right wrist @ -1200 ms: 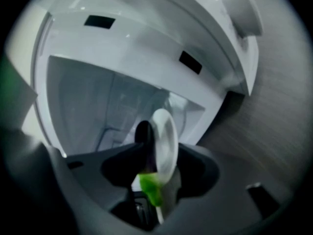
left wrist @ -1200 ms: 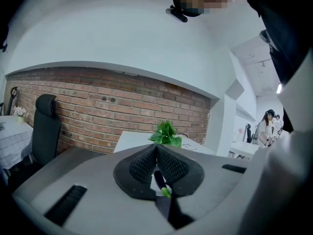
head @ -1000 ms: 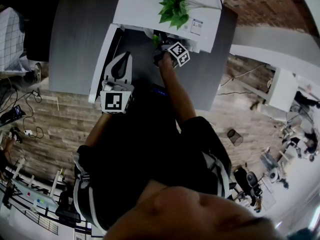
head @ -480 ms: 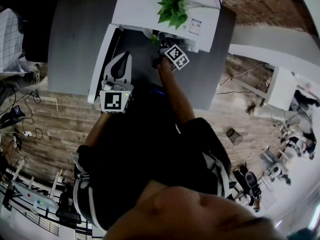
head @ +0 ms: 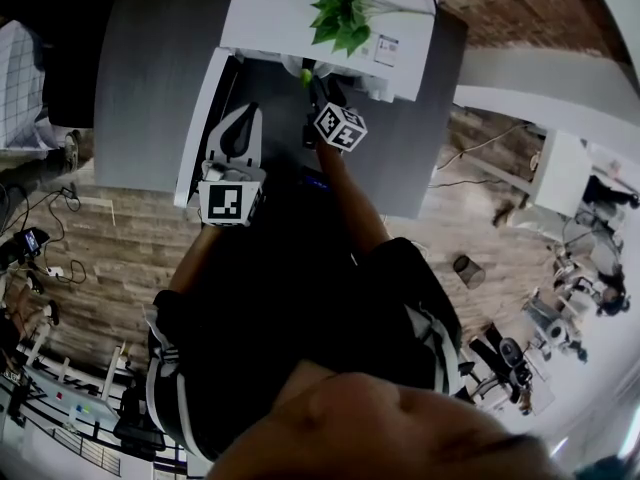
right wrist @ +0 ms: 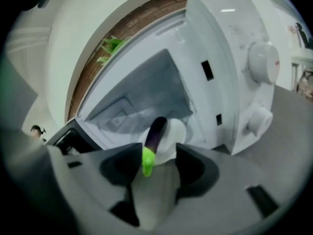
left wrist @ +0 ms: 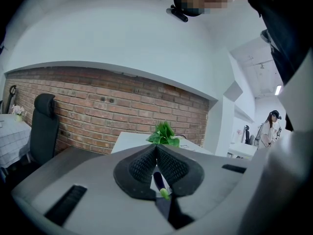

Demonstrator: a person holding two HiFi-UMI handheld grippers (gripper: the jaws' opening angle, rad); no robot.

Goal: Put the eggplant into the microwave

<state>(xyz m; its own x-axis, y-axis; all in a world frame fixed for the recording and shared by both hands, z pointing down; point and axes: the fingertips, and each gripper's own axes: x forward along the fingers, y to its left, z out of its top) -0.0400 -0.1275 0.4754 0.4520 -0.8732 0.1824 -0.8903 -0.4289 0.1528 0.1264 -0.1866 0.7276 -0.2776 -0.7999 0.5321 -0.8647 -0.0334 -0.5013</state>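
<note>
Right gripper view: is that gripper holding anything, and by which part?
Nothing, it seems. The right gripper has its jaws apart. The eggplant lies loose between them, green stem end nearest.

The microwave, upper right in the right gripper view, looks like smooth, glossy white plastic, and the eggplant at centre has shiny dark skin. In the left gripper view, the left gripper has matt black, finely ribbed pads, and the brick wall at middle left is rough.

Two grippers, left gripper and right gripper; just ahead of the right one, one eggplant, one microwave with two knobs, one plant atop it.
</note>
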